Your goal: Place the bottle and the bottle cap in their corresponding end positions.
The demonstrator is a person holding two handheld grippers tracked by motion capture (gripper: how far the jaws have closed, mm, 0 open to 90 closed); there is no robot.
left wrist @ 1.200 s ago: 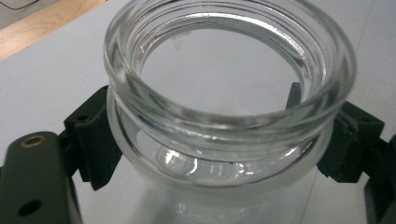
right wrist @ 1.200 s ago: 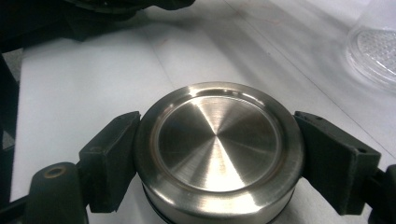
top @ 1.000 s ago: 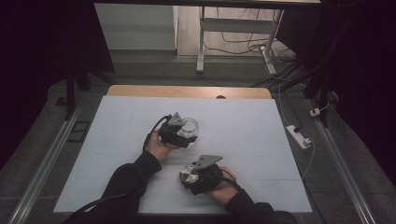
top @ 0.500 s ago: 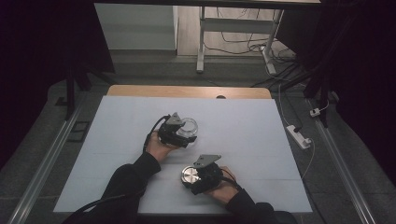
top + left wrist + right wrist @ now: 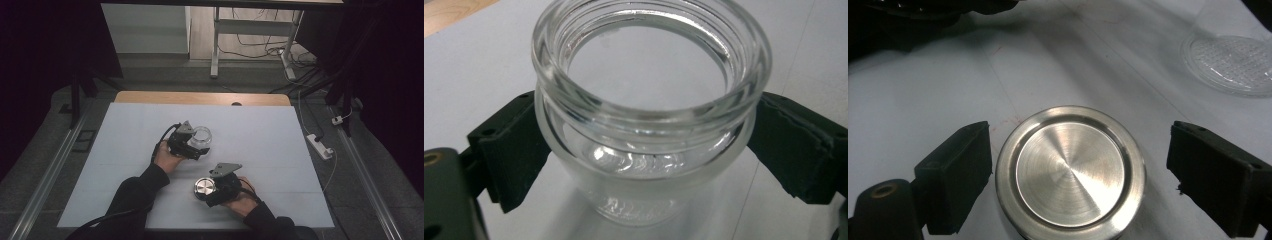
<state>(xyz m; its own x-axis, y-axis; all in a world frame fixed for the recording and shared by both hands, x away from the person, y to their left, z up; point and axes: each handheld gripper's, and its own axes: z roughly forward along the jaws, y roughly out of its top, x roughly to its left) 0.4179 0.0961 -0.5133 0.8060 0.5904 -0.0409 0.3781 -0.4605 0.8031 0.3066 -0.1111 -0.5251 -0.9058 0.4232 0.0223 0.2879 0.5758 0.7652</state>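
A clear glass jar (image 5: 649, 117) stands upright and lidless on the white table sheet, left of the middle (image 5: 201, 136). My left gripper (image 5: 644, 155) has it between its jaws, which have just been opening; the pads sit close beside the jar's shoulder without squeezing it. In the high view the left gripper (image 5: 199, 142) comes at the jar from the near left. A round brushed-metal lid (image 5: 1070, 172) lies flat on the sheet between the jaws of my right gripper (image 5: 1078, 175). These jaws have also just been opening, and a gap shows at the right pad (image 5: 1213, 175). The lid (image 5: 203, 187) is nearer the front.
The white sheet (image 5: 125, 165) covers the table, with a wooden strip (image 5: 200, 97) along its far edge. The right gripper view shows the jar's base (image 5: 1233, 62) at the top right. A power strip (image 5: 320, 146) lies on the floor to the right.
Both hands, the jar and the lid stay where they were. Any widening of the jaws is too small to make out in the high view.
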